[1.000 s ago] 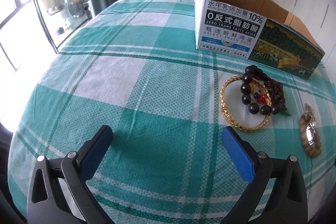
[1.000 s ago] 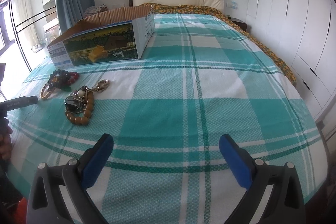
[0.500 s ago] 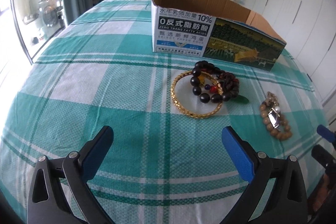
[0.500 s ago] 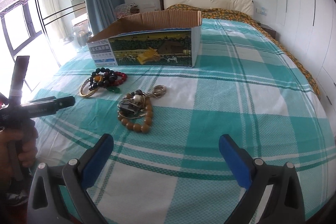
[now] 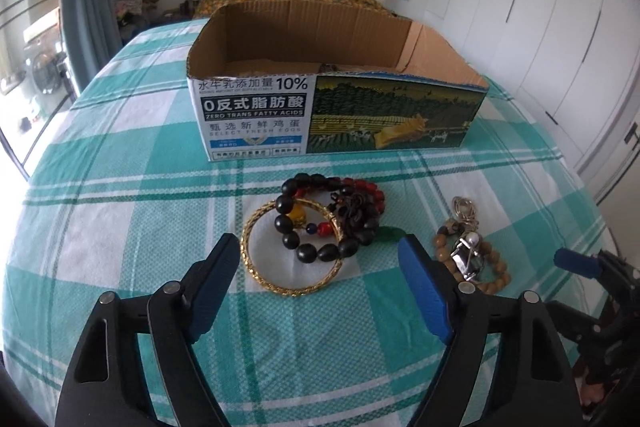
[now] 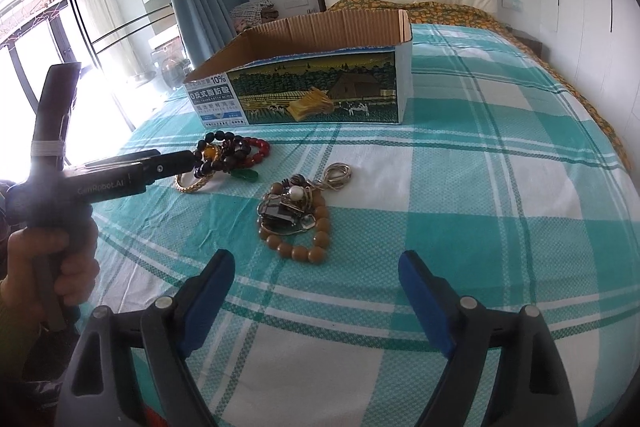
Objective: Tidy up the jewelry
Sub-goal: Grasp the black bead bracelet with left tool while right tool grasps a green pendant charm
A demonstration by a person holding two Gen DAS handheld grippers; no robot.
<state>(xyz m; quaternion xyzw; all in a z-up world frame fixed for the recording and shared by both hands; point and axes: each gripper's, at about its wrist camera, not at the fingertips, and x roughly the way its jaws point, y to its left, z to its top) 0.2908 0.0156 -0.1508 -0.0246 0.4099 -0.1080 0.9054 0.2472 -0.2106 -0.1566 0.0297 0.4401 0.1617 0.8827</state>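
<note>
A gold bangle (image 5: pixel 260 267) lies on the checked bedspread under a black bead bracelet (image 5: pixel 306 251) and a red bead bracelet (image 5: pixel 370 189). To its right is a tan bead bracelet (image 5: pixel 498 277) with a pearl clip and small rings. An open cardboard box (image 5: pixel 256 115) stands behind them. My left gripper (image 5: pixel 320 259) is open and empty, just before the bangle. My right gripper (image 6: pixel 316 267) is open and empty, just before the tan bead bracelet (image 6: pixel 304 253). The left gripper's body (image 6: pixel 120 175) reaches over the bangle (image 6: pixel 192 185) in the right wrist view.
The green and white checked bedspread (image 6: pixel 480 187) covers the bed. A headboard and orange patterned quilt (image 6: pixel 420 5) lie at the far end. White wardrobe doors (image 5: pixel 540 27) stand on the right, blue curtains and a window (image 6: pixel 80 7) on the left.
Both grippers have moved closer to the jewelry. The left view has swung right, centring on the bangle and box. The right gripper now sits nearer the tan bead bracelet.
</note>
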